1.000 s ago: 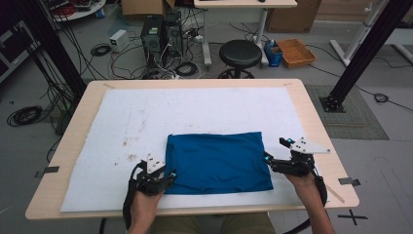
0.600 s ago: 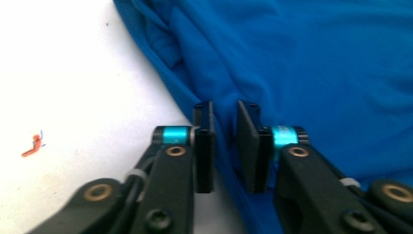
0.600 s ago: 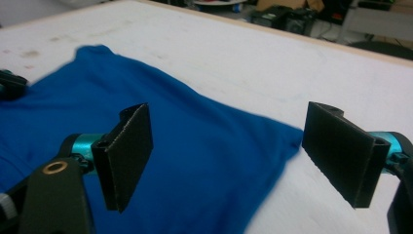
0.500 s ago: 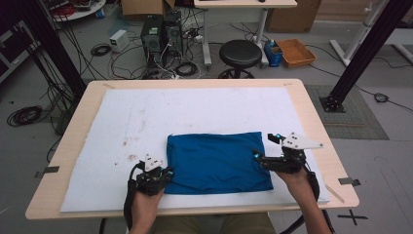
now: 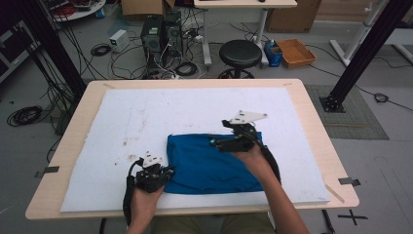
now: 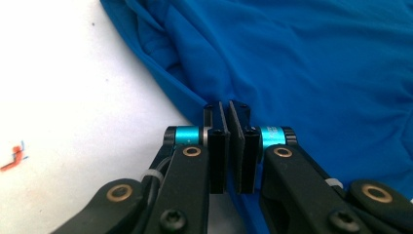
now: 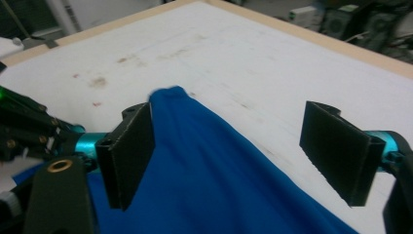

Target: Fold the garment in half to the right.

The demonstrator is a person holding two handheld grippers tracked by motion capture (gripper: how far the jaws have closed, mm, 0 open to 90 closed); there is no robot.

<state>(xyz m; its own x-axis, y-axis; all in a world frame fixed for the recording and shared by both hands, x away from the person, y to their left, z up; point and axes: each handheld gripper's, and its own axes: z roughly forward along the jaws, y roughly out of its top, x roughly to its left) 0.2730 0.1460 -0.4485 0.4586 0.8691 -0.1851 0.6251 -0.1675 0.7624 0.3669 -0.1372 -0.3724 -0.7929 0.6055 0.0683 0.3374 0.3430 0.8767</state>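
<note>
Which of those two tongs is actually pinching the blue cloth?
The left tongs, at the blue cloth's near left corner: their jaws are shut on its edge. The right tongs, over the cloth's far edge, stand wide open, pinching nothing.

Cloth lies on the mat, in its near half, right of centre. Mat covers most of the table, whose rim shows on all sides.

Left gripper at the cloth's near-left corner, at the cloth's edge in the left gripper view. Right gripper over the cloth's far edge, right of the middle; in the right gripper view the cloth lies under and between the jaws.

Left of the cloth: stains on the mat.

Behind the table, on the floor: stool at centre, computer towers to its left, box to its right. Mount base off the table's far-right corner. Tape cross on the floor near-right.
</note>
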